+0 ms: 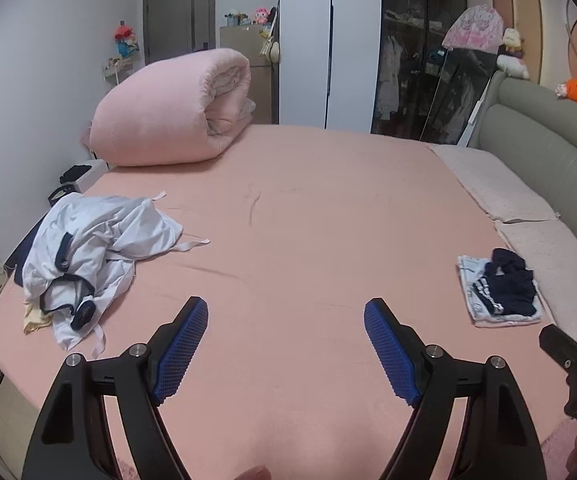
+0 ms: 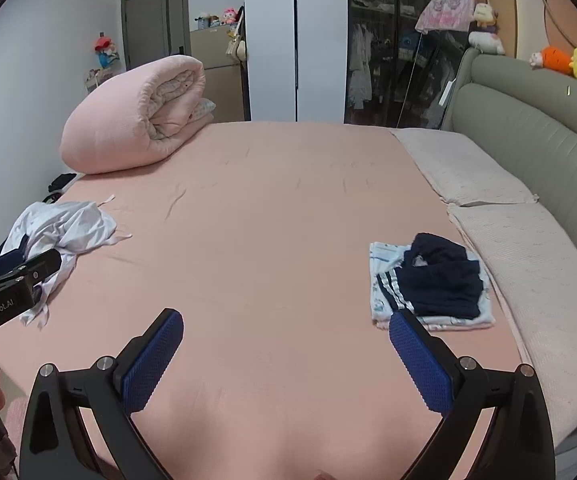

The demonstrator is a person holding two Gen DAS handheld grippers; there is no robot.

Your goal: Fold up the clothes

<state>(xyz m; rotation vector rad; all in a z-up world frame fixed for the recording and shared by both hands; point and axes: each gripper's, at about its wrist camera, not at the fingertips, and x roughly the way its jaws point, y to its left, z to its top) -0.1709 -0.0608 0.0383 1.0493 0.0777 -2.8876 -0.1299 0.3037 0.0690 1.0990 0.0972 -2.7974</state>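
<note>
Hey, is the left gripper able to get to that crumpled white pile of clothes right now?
Probably yes. The left gripper is open and holds nothing, and only bare pink sheet lies between it and the white pile off to its left. Nothing blocks the way.

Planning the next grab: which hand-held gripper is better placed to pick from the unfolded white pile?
Left. The white pile lies on the left hand-held gripper's side; the right hand-held gripper sits by the folded stack. Both open, empty.
</note>
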